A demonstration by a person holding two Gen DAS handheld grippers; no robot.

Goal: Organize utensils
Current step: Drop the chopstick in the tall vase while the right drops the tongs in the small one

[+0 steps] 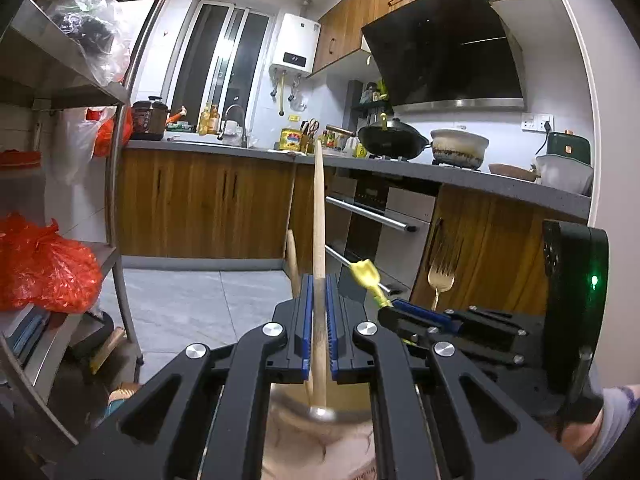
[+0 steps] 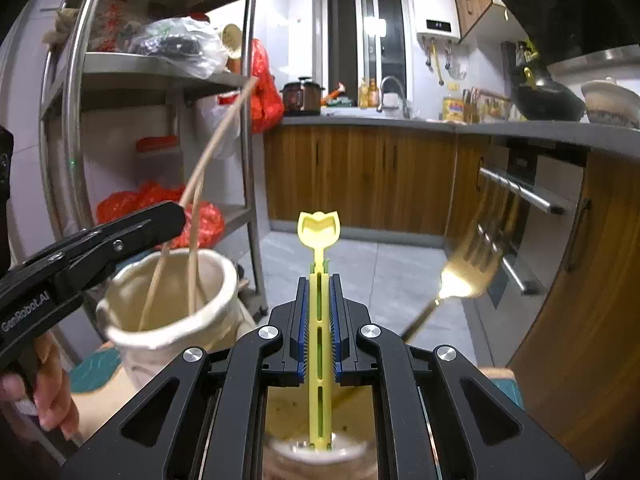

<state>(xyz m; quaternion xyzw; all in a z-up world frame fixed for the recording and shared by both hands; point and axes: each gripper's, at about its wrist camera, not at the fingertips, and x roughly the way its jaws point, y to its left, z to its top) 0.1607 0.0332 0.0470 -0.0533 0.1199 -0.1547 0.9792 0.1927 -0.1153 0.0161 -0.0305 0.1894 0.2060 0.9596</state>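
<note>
My left gripper (image 1: pixel 319 280) is shut on a long wooden chopstick (image 1: pixel 319 216) that stands upright, its lower end in a cream holder (image 1: pixel 320 400) below the jaws. A second chopstick (image 1: pixel 293 260) leans just left. In the right wrist view the left gripper (image 2: pixel 172 216) grips a chopstick (image 2: pixel 212 148) above that cream holder (image 2: pixel 168 332). My right gripper (image 2: pixel 319 280) is shut on a yellow plastic utensil (image 2: pixel 319 232) standing in a second container (image 2: pixel 320 444). A gold fork (image 2: pixel 468 276) stands to its right and shows in the left wrist view (image 1: pixel 441 276) too.
A steel shelf rack (image 2: pixel 250 160) with red bags (image 1: pixel 44 268) stands on the left. A wooden-front counter (image 1: pixel 400 170) with wok (image 1: pixel 392 140), pot (image 1: pixel 460 144) and oven (image 1: pixel 372 220) lies ahead and right. Grey tiled floor (image 1: pixel 200 304) lies between.
</note>
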